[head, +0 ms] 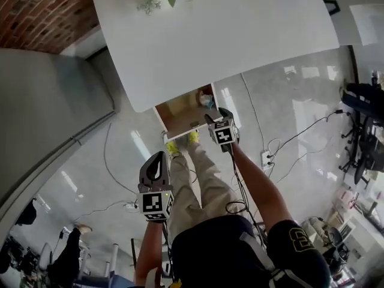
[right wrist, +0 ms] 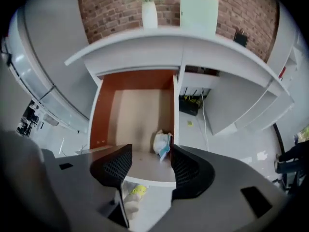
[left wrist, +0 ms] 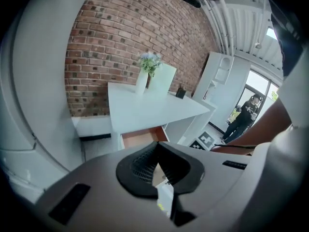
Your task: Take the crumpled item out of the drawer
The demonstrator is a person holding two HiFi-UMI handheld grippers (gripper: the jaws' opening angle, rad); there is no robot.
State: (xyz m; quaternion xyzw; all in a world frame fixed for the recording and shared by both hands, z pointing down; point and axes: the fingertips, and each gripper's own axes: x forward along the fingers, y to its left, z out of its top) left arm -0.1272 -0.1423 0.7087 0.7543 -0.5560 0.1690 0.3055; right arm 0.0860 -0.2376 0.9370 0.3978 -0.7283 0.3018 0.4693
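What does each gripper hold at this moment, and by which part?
Nothing is held. The right gripper is open over the drawer, its jaws clear of the crumpled item inside; the left gripper is empty too.

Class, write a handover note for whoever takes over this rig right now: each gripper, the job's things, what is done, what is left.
Left gripper: shut, empty.
Right gripper: open, empty, above the front of the drawer.
Things: the crumpled item lies inside the drawer by its right wall, untouched.
Done: the drawer is open.
Left: lower the right gripper, close on the item, lift it out.
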